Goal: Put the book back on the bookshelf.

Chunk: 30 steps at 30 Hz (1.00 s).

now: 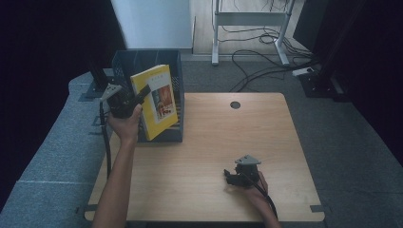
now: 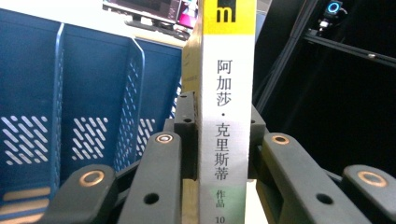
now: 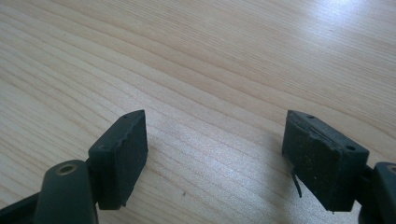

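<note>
Currently the left tool (image 1: 138, 96) clamps a yellow book (image 1: 156, 102) by its spine, upright, just above the blue rack (image 1: 124, 64) at the tabletop's (image 1: 223, 142) far left. Slotting it seems unfinished. Near right, the right tool (image 1: 232, 176) rests wide, empty.

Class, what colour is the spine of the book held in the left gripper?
The book's spine is white, yellow at the top; the left gripper view shows it best.

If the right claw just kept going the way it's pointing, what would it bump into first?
Most likely the wooden table. The right claw is open with nothing between its pads, and its own view looks down onto bare wood just ahead. How near the wood is, I cannot tell.
</note>
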### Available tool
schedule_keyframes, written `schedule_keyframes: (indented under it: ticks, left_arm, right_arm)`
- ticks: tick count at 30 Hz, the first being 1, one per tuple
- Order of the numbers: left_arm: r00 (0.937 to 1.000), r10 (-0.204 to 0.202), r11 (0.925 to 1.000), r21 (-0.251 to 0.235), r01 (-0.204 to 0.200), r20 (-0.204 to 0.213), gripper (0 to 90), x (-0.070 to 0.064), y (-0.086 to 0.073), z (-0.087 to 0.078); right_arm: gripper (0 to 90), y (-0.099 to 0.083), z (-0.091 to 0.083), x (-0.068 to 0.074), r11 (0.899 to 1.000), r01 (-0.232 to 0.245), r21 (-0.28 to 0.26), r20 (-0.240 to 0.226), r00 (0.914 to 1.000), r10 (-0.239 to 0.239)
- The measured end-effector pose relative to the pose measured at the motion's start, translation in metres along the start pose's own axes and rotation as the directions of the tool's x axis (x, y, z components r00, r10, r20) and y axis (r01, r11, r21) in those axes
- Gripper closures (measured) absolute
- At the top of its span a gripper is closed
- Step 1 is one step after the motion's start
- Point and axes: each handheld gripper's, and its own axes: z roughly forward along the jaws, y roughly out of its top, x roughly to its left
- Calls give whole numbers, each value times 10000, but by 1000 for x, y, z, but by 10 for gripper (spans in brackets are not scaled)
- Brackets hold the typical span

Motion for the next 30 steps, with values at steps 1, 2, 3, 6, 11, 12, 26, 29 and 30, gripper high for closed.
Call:
schedule_keyframes:
  ticks: [1, 2, 3, 6, 11, 12, 26, 29, 30]
  left_arm:
    - [10000, 23, 10000, -12, -23, -44, 757, 0, 0, 1]
    - [10000, 18, 10000, -15, -18, -88, 757, 1, 0, 3]
    - [10000, 18, 10000, -15, -18, -88, 756, 1, 0, 3]
    - [9997, 64, 10000, 11, -63, -221, 757, 1, 0, 8]
    - [9995, -1, 10000, -11, 1, -307, 756, 3, 2, 15]
    - [9995, -1, 10000, -11, 1, -307, 756, 3, 2, 15]
    - [9971, 159, 9997, 179, -146, -750, 756, 8, 2, 37]
    - [9959, 207, 9996, 222, -188, -876, 756, 9, 1, 43]
    - [9957, 190, 9996, 227, -170, -907, 756, 10, 1, 45]
  right_arm:
    - [218, 0, 0, 0, 10000, -6, -10, 3, 10000, 6]
    - [218, 0, 0, 0, 10000, -3, -2, 0, 10000, 3]
    - [218, 0, 0, 0, 10000, 7, 4, -3, 10000, -7]
    - [218, 0, 0, 0, 10000, -10, -14, 5, 10000, 10]
    - [218, 0, 0, 0, 10000, -9, -19, 13, 10000, 9]
    - [218, 0, 0, 0, 10000, 5, -25, 18, 10000, -5]
    - [218, 0, 0, 0, 10000, -1, -37, 26, 10000, 1]
    - [218, 0, 0, 0, 10000, 0, -35, 30, 10000, 0]
    - [218, 0, 0, 0, 10000, -3, -17, 30, 10000, 3]
